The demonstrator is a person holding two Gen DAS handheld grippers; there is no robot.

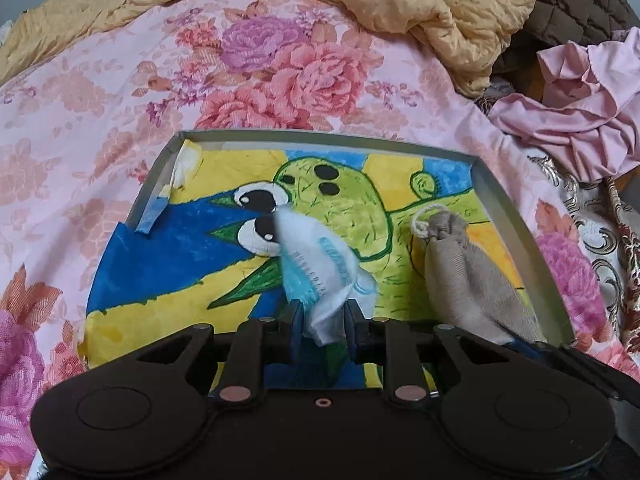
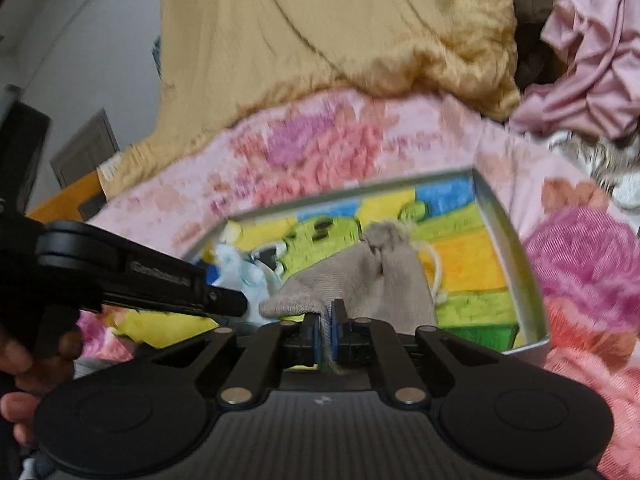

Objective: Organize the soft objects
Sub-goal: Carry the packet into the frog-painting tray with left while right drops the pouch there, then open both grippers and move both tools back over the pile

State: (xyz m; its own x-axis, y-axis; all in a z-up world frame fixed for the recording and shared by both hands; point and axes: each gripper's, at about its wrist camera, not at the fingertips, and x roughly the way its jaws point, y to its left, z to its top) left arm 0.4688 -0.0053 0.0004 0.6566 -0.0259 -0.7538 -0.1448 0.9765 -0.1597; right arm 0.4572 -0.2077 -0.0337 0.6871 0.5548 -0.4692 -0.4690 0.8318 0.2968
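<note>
Pink rose-patterned bedding (image 1: 132,92) covers the bed, with a crumpled yellow quilted blanket (image 1: 440,12) at twelve o'clock and a bunched pink satin cloth (image 1: 580,112) at two o'clock. On the bedding sits a shallow grey metal tray (image 1: 504,208) lined with a bright crayon drawing. The left gripper (image 1: 322,316) has its jaws narrowed onto a small white-and-blue fabric item (image 1: 316,264), whose free end lies over the middle of the tray. The right gripper (image 2: 327,322) has its jaws pinched almost together on a beige drawstring pouch (image 2: 380,276), which sits over the tray's right half. Both pieces look about to be set down in the tray; release is still to come, and whether other soft items wait their turn I cannot tell.
</note>
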